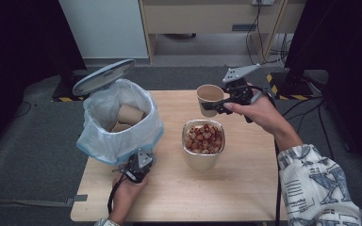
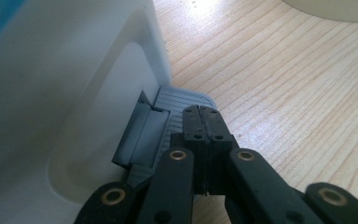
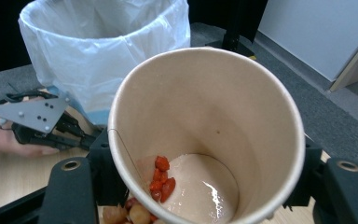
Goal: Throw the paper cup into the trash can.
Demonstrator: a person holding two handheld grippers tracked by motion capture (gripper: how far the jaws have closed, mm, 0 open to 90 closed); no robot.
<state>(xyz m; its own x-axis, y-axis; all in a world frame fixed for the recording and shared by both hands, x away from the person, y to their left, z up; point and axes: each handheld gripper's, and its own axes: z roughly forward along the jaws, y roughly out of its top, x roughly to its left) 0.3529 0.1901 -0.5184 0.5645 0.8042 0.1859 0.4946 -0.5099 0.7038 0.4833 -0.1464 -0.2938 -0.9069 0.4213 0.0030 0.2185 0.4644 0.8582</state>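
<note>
Paper cup (image 3: 205, 135) pinched in right gripper (image 1: 217, 105) jaws, hiding their tips; left gripper (image 2: 204, 122) jaws pressed together on bin pedal (image 2: 177, 100).

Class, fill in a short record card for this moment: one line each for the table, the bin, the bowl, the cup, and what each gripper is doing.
table: light wooden table
bin: pedal bin with white liner, lid raised, paper cups inside
bowl: metal bowl mid-table, full of red and tan pieces
cup: paper cup, tilted, a few red bits stuck inside
left gripper: left gripper, jaws shut, pressing on the grey pedal
right gripper: right gripper, holding the cup in the air beyond the bowl
</note>
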